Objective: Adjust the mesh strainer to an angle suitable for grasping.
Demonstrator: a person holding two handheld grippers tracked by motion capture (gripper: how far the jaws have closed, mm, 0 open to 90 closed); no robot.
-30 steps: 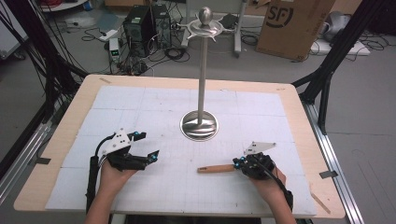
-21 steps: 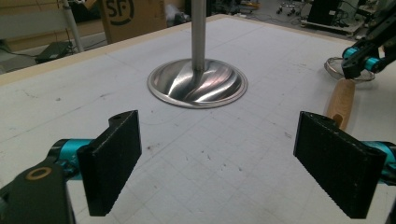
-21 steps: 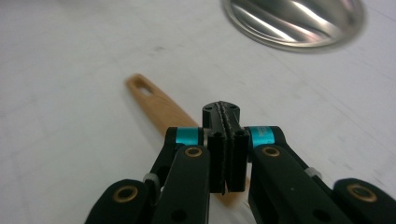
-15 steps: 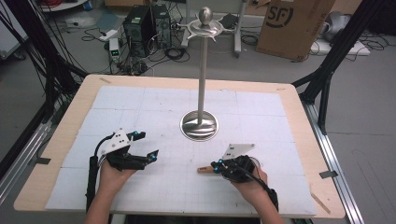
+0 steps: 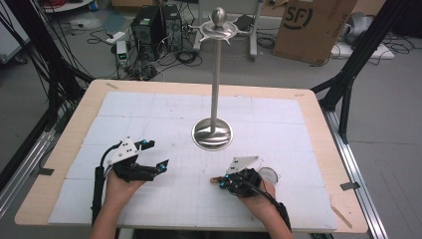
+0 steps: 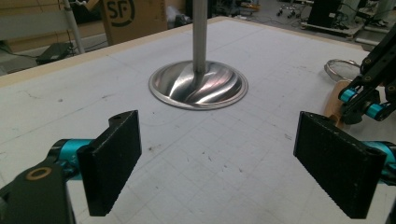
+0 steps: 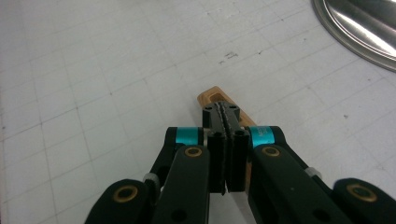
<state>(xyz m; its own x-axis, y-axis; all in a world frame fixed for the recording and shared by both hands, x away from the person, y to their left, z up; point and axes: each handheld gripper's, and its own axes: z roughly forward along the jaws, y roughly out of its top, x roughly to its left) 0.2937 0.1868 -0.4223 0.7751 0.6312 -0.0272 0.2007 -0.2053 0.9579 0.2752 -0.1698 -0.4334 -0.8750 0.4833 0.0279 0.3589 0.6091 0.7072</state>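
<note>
A small metal strainer lies on the white mat with its round rim (image 5: 269,175) (image 6: 343,69) to the right and its wooden handle (image 5: 214,180) (image 7: 212,98) (image 6: 334,100) pointing left. My right gripper (image 5: 225,182) (image 7: 225,121) sits low over the handle, jaws shut pad to pad with nothing between them; the handle's end pokes out beneath the tips. My left gripper (image 5: 155,153) (image 6: 219,154) rests at the front left, jaws wide open and holding nothing. A tall metal stand (image 5: 215,89) rises from a round base (image 5: 212,133) (image 6: 198,85) (image 7: 359,28) mid-table.
The white gridded mat (image 5: 149,114) covers a wooden table whose rim (image 5: 323,129) shows all round. Behind the table, on the floor, are a cardboard box (image 5: 311,27), computer cases (image 5: 157,25) and loose cables. Black frame legs (image 5: 348,84) flank the table.
My right gripper has slid left along the strainer's handle, covering most of it and uncovering the round rim on its right. The left gripper has stayed put.
</note>
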